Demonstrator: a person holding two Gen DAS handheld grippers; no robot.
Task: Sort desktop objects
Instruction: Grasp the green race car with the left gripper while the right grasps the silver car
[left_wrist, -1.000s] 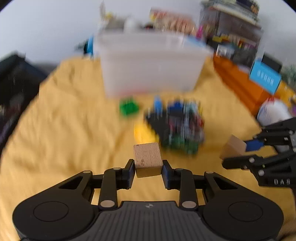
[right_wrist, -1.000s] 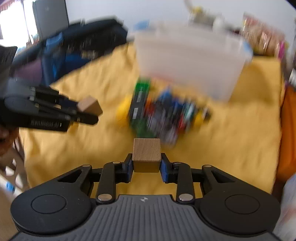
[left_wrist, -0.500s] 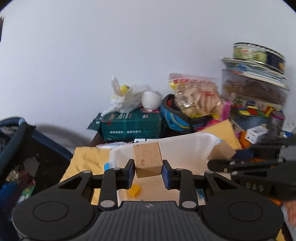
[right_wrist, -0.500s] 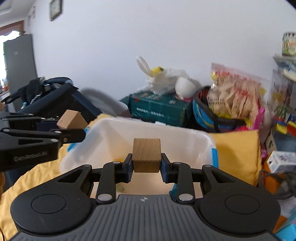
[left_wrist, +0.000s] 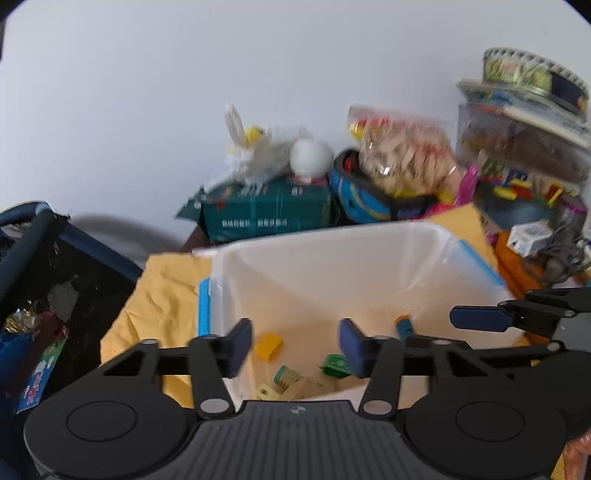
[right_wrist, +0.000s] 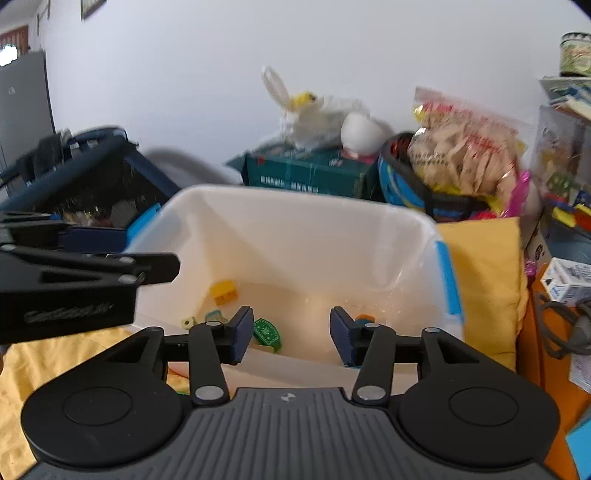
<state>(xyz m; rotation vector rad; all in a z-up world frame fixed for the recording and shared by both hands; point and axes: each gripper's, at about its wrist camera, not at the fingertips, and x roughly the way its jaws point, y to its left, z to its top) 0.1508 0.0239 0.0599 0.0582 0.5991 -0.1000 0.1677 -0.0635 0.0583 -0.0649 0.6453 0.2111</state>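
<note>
Now both grippers hang over the near rim of the white plastic bin (left_wrist: 332, 258), which serves as the landmark. The left gripper (left_wrist: 296, 341) has its blue-padded tongs spread wide with nothing between them, poised above the bin's near-left part. The right gripper (right_wrist: 291, 334) is likewise spread and empty above the near edge; in the left wrist view its fingers reach in from the bin's right side. Down on the bin's floor lie small toys: a yellow brick (left_wrist: 269, 346) toward the left wall, a green block (left_wrist: 335, 365) near the middle front, an orange-topped piece (left_wrist: 402, 324) toward the right, and pale wooden blocks (left_wrist: 299, 386) against the near wall, partly hidden by the gripper body. The bin sits on a yellow cloth (left_wrist: 166, 295). Behind the bin stand a dark green box (left_wrist: 266, 214) and a bag of snacks (left_wrist: 402, 158); to the bin's left is a dark basket (left_wrist: 55, 277).
</note>
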